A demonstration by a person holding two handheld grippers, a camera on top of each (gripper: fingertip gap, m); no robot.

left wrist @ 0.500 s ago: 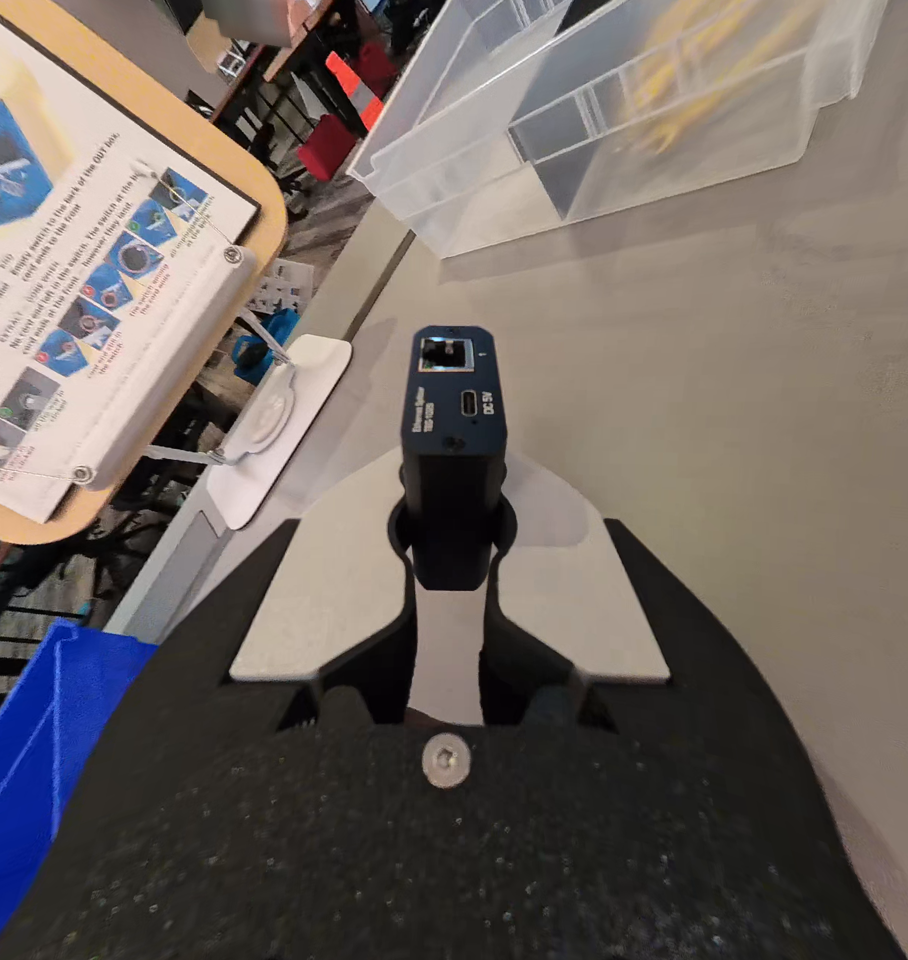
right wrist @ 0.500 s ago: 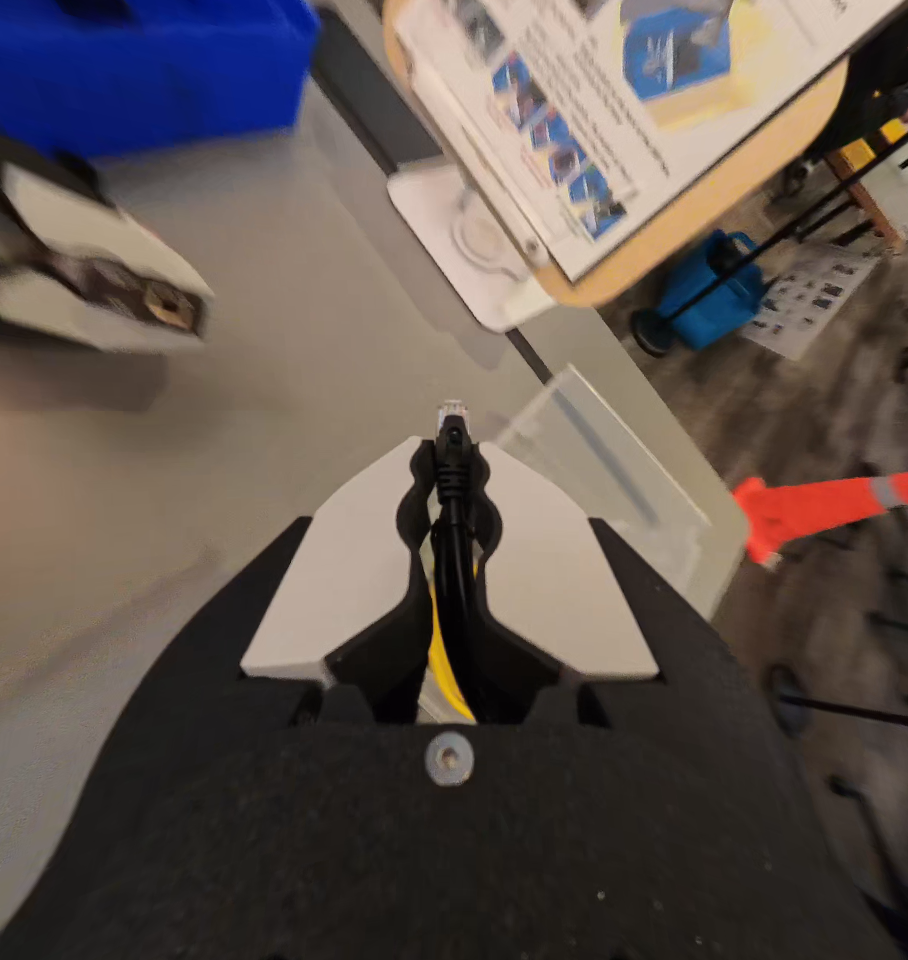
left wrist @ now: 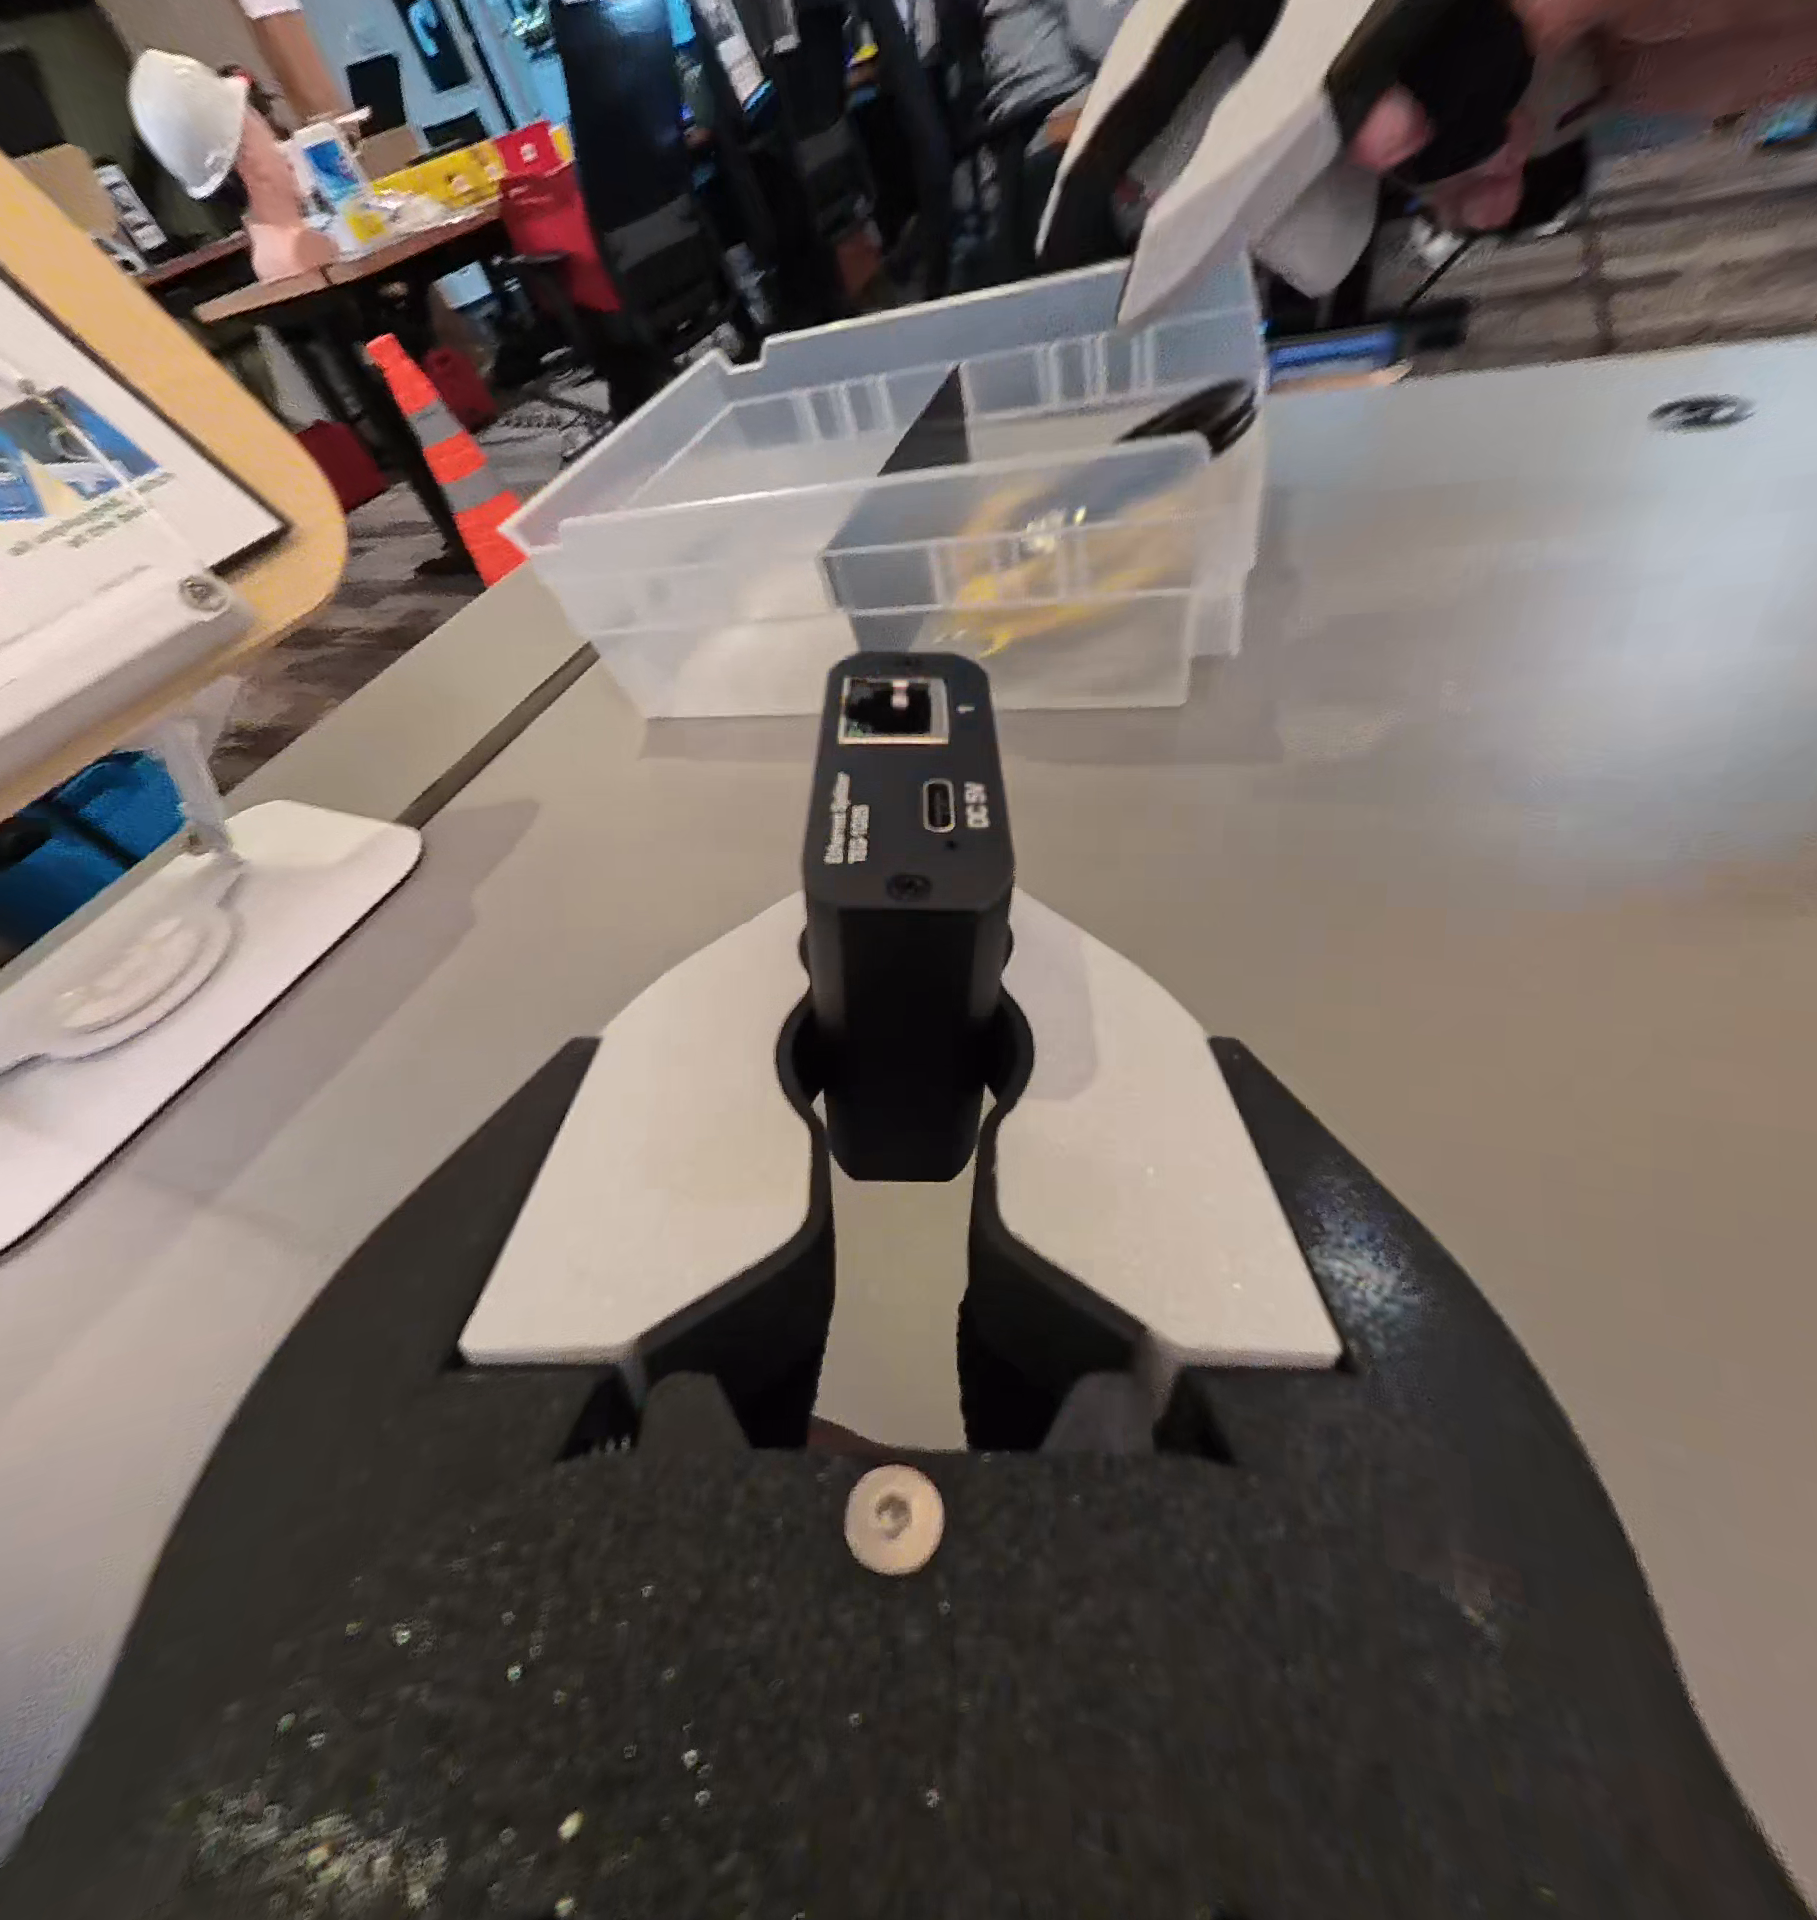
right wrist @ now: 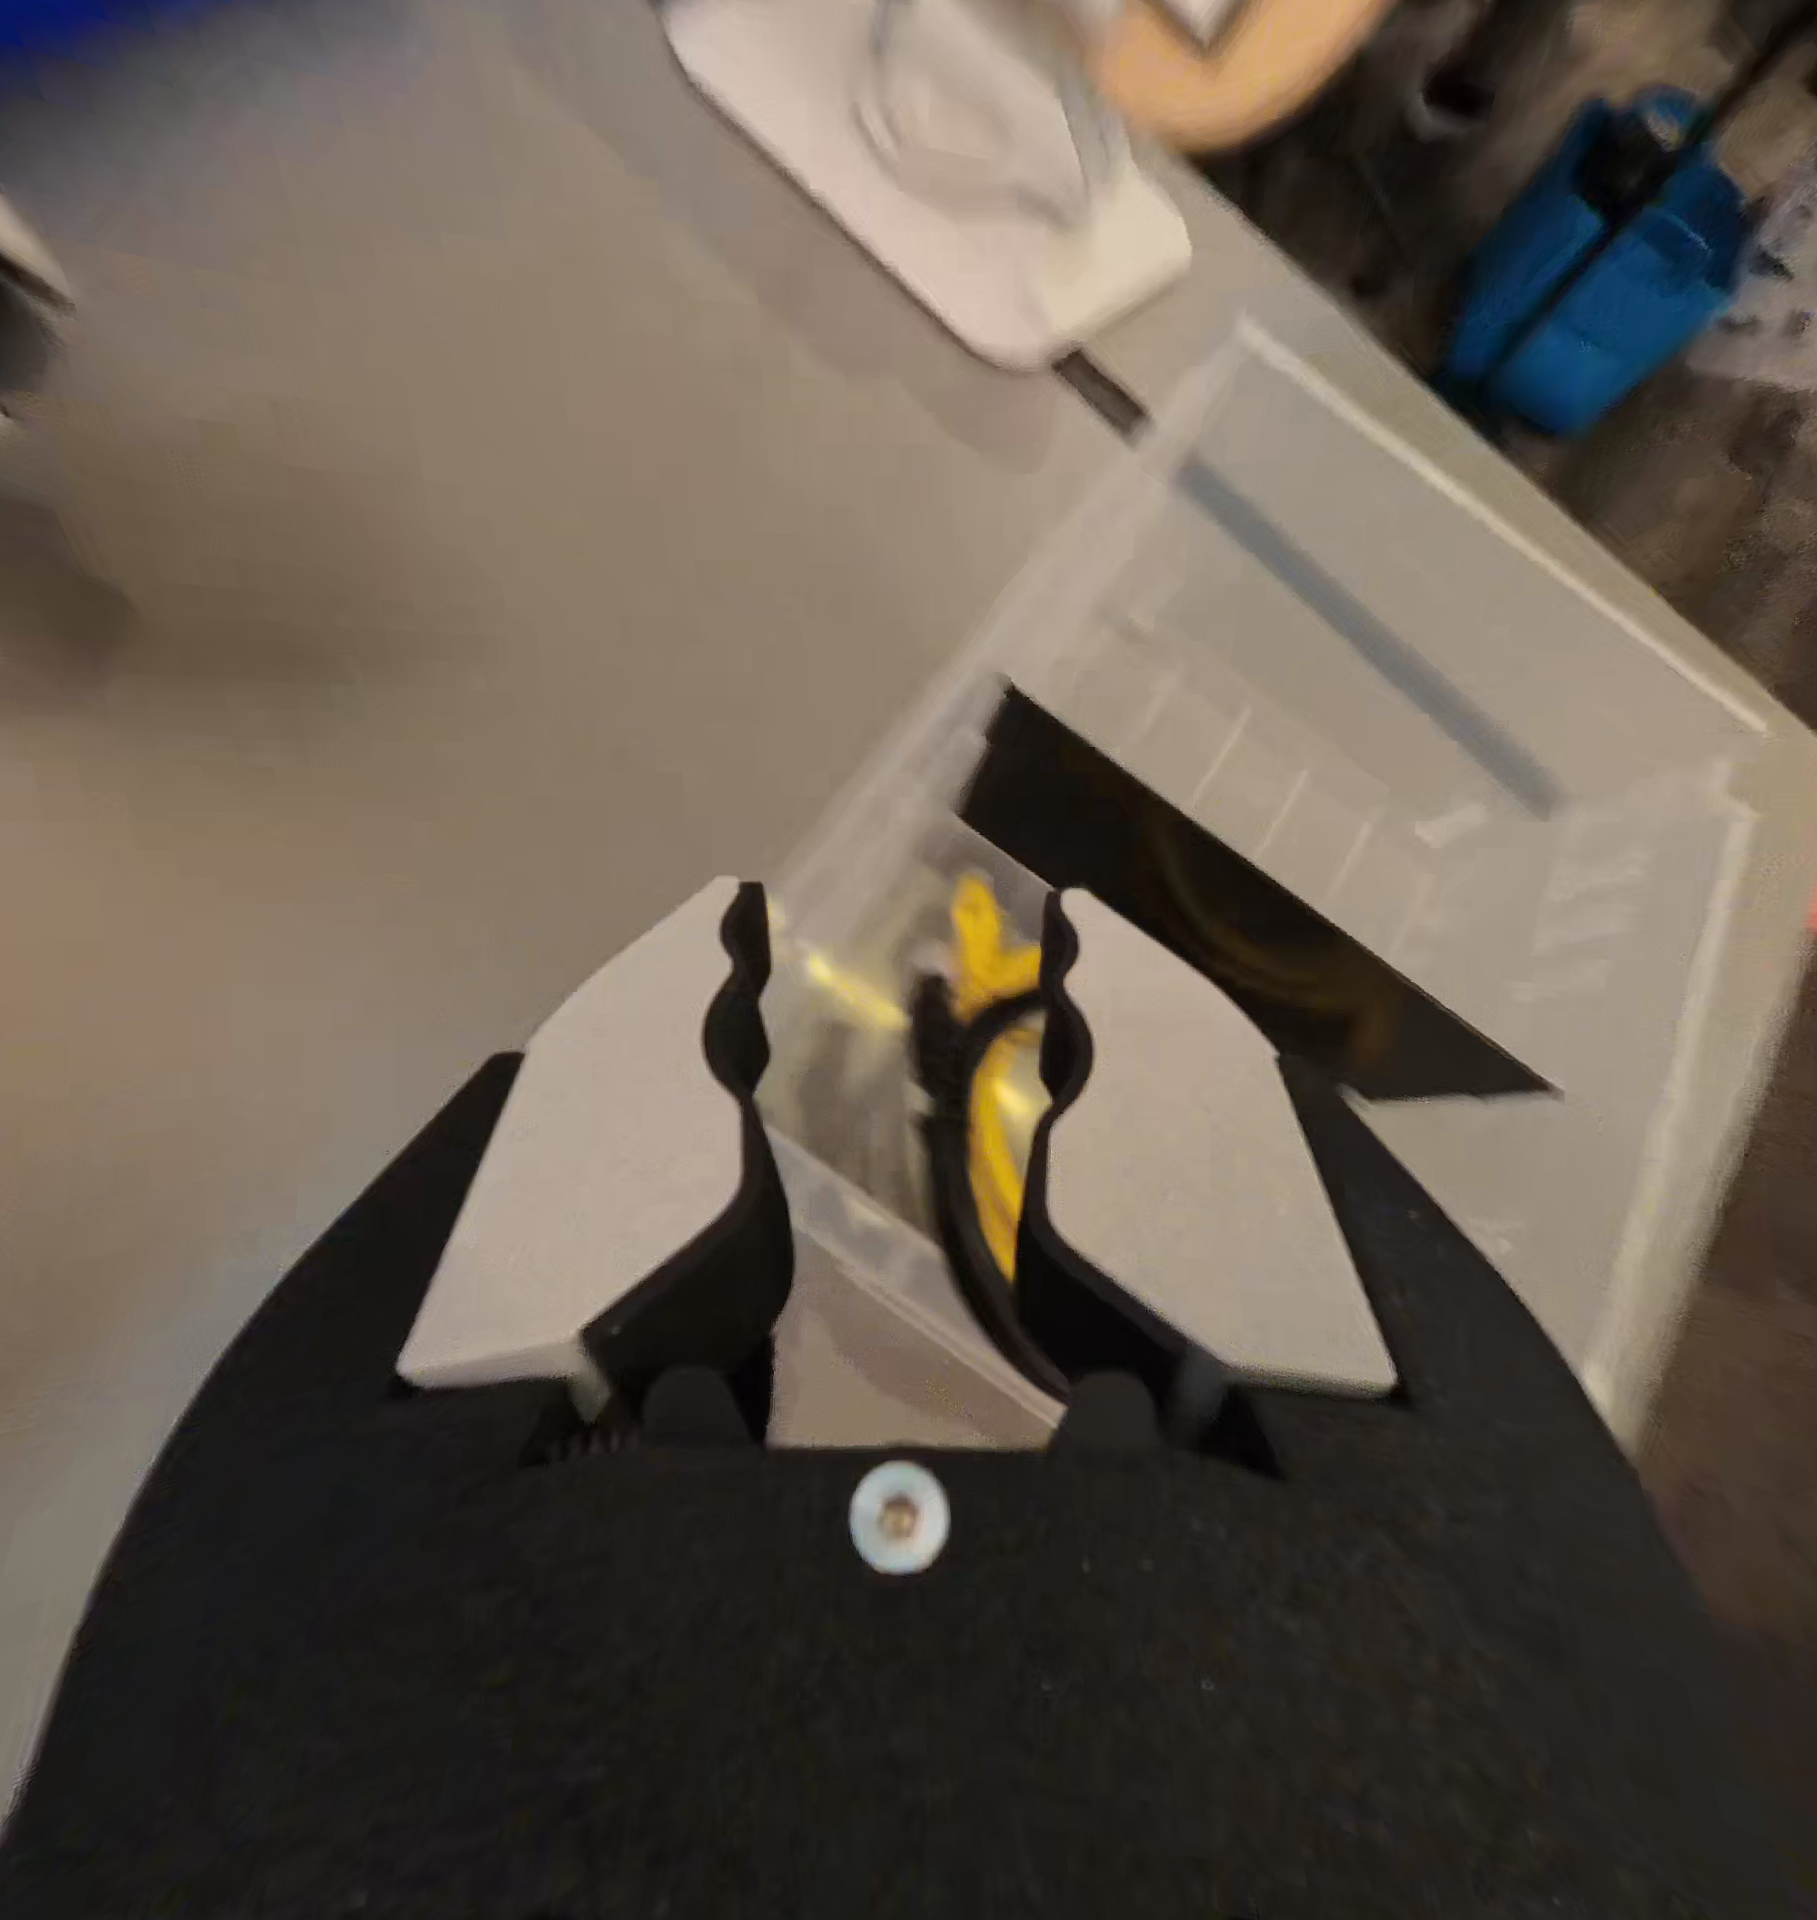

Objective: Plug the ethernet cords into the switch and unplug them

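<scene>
The left tongs point(left wrist: 906, 997) pinch a small black switch point(left wrist: 909, 831) from both sides, holding it clear above the grey worktop point(left wrist: 1403, 935), its ethernet port facing up and away with no cord in it. The right tongs point(right wrist: 904, 997) stand spread over a clear plastic bin point(right wrist: 1403, 831) at the worktop's edge. A black ethernet cord point(right wrist: 945, 1081) lies loose between the fingers, close to the right one, amid yellow cords point(right wrist: 987, 945) in the bin's front compartment. A board with an instruction sheet point(left wrist: 73, 499) stands on a white stand point(left wrist: 156, 966) to the left.
</scene>
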